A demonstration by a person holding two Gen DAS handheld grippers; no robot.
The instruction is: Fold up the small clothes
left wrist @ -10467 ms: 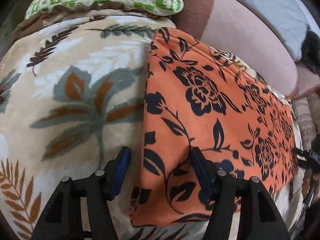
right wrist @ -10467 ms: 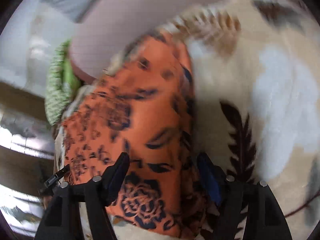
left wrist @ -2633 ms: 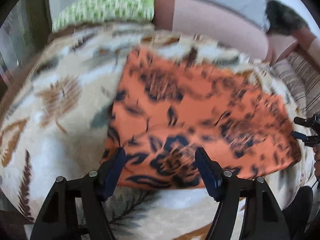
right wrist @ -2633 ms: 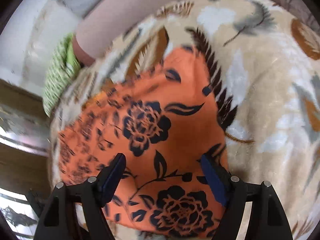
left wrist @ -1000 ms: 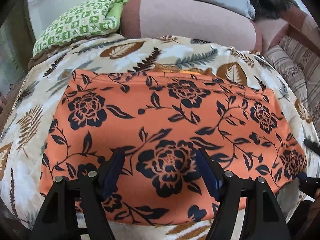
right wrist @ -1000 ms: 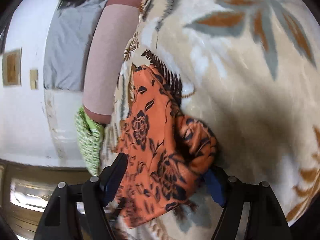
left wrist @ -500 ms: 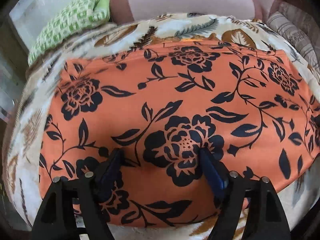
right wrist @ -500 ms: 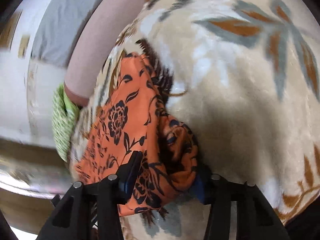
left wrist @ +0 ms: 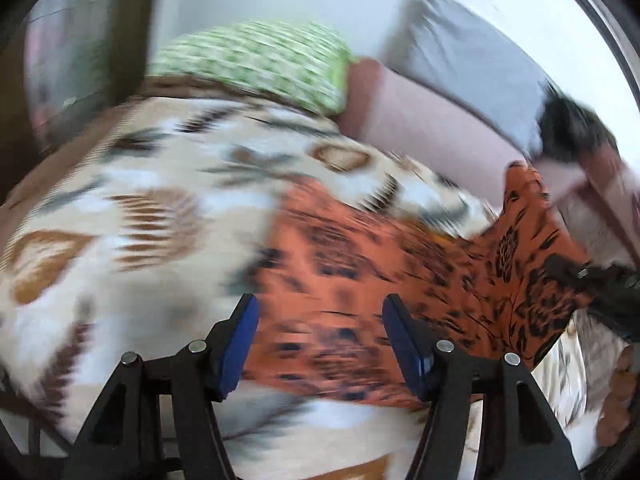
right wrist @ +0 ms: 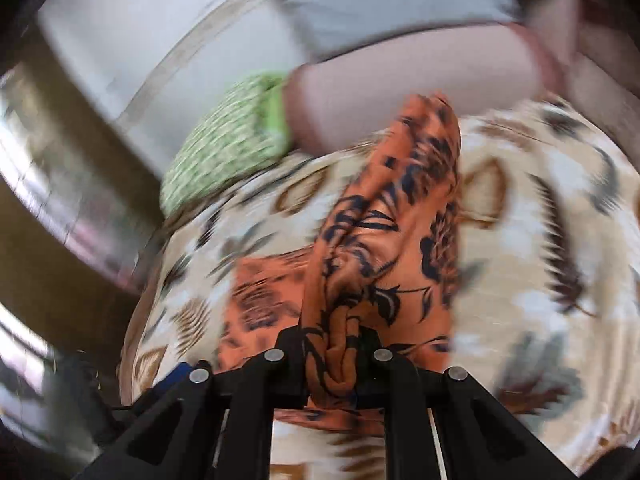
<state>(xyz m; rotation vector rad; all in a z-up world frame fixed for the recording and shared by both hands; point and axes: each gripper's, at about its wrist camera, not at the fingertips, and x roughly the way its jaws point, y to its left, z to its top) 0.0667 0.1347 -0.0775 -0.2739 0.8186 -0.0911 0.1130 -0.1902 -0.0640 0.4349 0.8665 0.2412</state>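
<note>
An orange cloth with black flowers point(left wrist: 344, 280) lies on a leaf-print blanket point(left wrist: 120, 208). My left gripper point(left wrist: 320, 340) is open, its blue pads just above the cloth's near edge. My right gripper point(right wrist: 338, 356) is shut on a bunched end of the orange cloth point(right wrist: 384, 240) and holds that end lifted above the blanket point(right wrist: 540, 240). In the left wrist view the lifted end point(left wrist: 528, 232) rises at the right, with the right gripper point(left wrist: 592, 280) clamped on it. Both views are motion-blurred.
A green checked pillow point(left wrist: 256, 64) and a pink bolster point(left wrist: 436, 128) lie at the far edge of the bed, with a grey cushion point(left wrist: 472, 56) behind. A wooden frame point(right wrist: 60, 240) runs along the left.
My right gripper has closed on the cloth's end and lifted it off the blanket. My left gripper has pulled back and swung left; the cloth no longer lies flat.
</note>
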